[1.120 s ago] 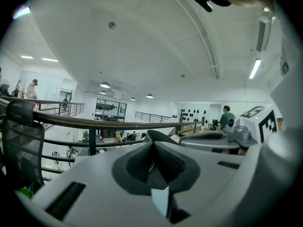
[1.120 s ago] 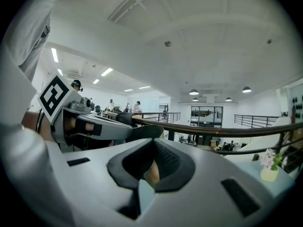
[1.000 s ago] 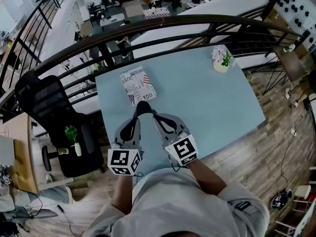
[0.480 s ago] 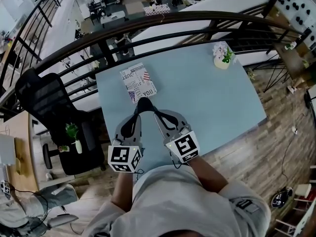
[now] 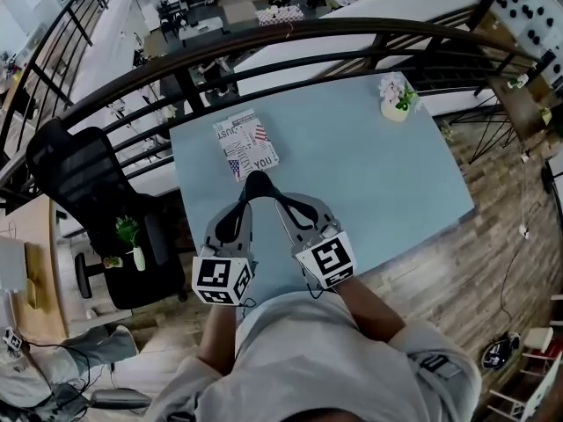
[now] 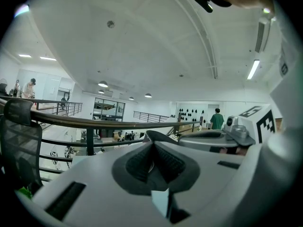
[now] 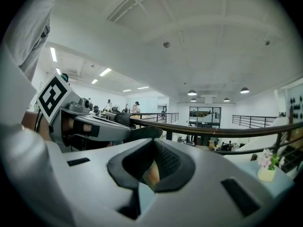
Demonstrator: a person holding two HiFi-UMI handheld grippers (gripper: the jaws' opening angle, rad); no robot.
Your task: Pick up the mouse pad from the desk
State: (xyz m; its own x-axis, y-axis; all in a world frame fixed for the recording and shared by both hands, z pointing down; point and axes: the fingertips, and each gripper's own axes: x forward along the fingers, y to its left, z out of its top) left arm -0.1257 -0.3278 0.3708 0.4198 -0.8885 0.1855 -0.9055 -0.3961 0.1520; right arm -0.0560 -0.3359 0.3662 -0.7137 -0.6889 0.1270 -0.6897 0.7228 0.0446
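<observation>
The mouse pad (image 5: 245, 144), a rectangle printed with words and flag patterns, lies flat at the far left of the light blue desk (image 5: 369, 183). My left gripper (image 5: 251, 186) and right gripper (image 5: 261, 186) hover side by side just short of the pad's near edge, their tips nearly touching each other. Both are shut with nothing held. In the left gripper view the dark pads (image 6: 142, 162) meet, and the right gripper's body (image 6: 213, 138) shows beside them. The right gripper view shows its pads (image 7: 163, 163) closed too.
A small pot of flowers (image 5: 394, 104) stands at the desk's far right corner. A curved dark railing (image 5: 290, 42) runs behind the desk. A black office chair (image 5: 88, 192) and a little plant in a vase (image 5: 132, 246) are to the left of the desk.
Both grippers stay where they were, still shut. Only the head view has shifted slightly.
</observation>
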